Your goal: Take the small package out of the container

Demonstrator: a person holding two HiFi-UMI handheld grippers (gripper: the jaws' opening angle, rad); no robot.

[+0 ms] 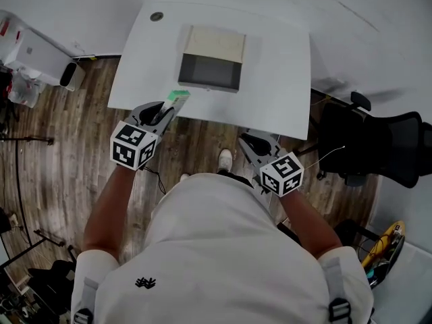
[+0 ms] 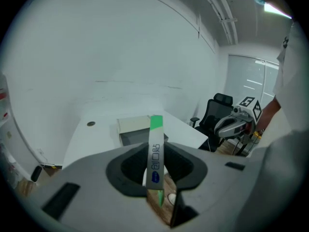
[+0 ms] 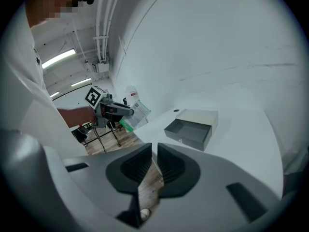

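1. Pinching the small package [image 2: 155, 149] edge-on in the left hand-held gripper [image 1: 169, 110], out of the container [image 1: 210, 71], over the table's [image 1: 270, 66] near edge; may slip and fall to the floor [image 1: 196, 140].
2. Closed empty at the right hand-held gripper [image 1: 248, 142], well apart; no catching a drop.

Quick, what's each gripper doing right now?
Left gripper: closed on the small package.
Right gripper: jaws almost together, holding nothing.

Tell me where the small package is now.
The small package is at the head view's left, clamped in the left gripper above the table's near edge, in front of the open container.
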